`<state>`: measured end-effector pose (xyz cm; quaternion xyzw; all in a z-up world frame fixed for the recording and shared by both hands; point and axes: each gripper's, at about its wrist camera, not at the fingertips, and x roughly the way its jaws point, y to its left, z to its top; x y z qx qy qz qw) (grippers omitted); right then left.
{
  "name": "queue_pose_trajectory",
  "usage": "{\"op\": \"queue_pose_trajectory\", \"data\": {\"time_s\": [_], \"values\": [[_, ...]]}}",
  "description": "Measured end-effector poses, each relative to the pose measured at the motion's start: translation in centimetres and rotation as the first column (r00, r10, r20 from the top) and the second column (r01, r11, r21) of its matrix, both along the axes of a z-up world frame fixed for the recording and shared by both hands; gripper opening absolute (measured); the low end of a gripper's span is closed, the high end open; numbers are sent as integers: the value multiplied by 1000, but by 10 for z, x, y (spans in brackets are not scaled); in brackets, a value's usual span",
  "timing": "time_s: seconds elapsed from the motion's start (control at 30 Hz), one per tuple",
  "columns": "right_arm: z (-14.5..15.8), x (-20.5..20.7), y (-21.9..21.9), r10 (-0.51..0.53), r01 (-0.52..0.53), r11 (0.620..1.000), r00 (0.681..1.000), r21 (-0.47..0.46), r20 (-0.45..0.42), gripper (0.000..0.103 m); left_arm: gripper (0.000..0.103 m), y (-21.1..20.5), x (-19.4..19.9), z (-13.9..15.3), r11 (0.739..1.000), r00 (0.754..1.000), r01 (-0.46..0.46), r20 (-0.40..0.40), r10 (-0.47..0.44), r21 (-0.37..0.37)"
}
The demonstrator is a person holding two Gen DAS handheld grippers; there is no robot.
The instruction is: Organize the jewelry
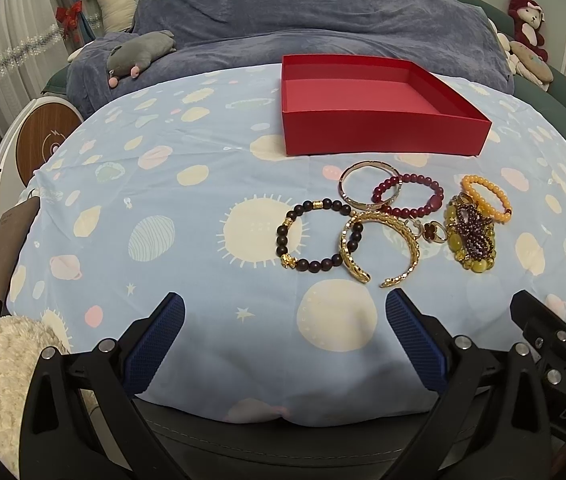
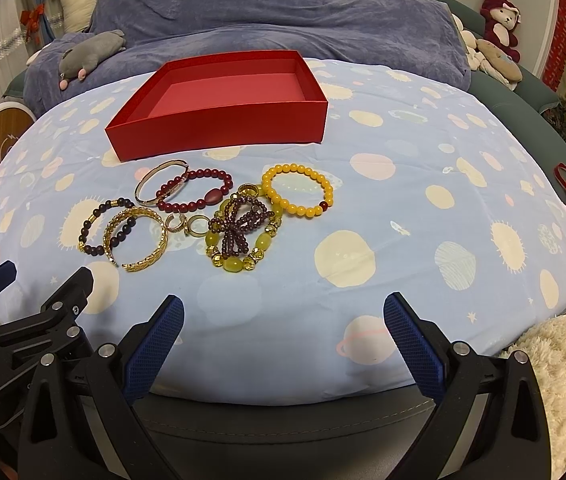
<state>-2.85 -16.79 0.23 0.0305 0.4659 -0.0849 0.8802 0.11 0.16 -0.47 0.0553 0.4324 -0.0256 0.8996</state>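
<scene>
Lying ahead of both jaws, bracelets (image 2: 219,216) clustered before red box (image 1: 383,136), jaws released, empty.

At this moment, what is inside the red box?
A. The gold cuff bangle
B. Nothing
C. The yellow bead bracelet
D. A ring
B: the red box shows only its bare pink floor, while the yellow bead bracelet, gold cuff bangle and the other pieces lie on the cloth in front of it.

Both wrist views face bedward (sharing jewelry (image 1: 395,224)).
</scene>
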Motion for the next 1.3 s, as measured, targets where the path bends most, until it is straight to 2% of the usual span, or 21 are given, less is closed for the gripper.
{"op": "queue_pose_trajectory", "data": {"time_s": [0.9,1.3], "values": [[0,1,-1,-1,1,1000,1000,-3,1,96,96,-1,0,-1,1000,1000,1,-4,-1,2],[0,10,-12,-33,33,999,999,5,2,96,96,-1,8,-5,1000,999,-3,-33,4,6]]}}
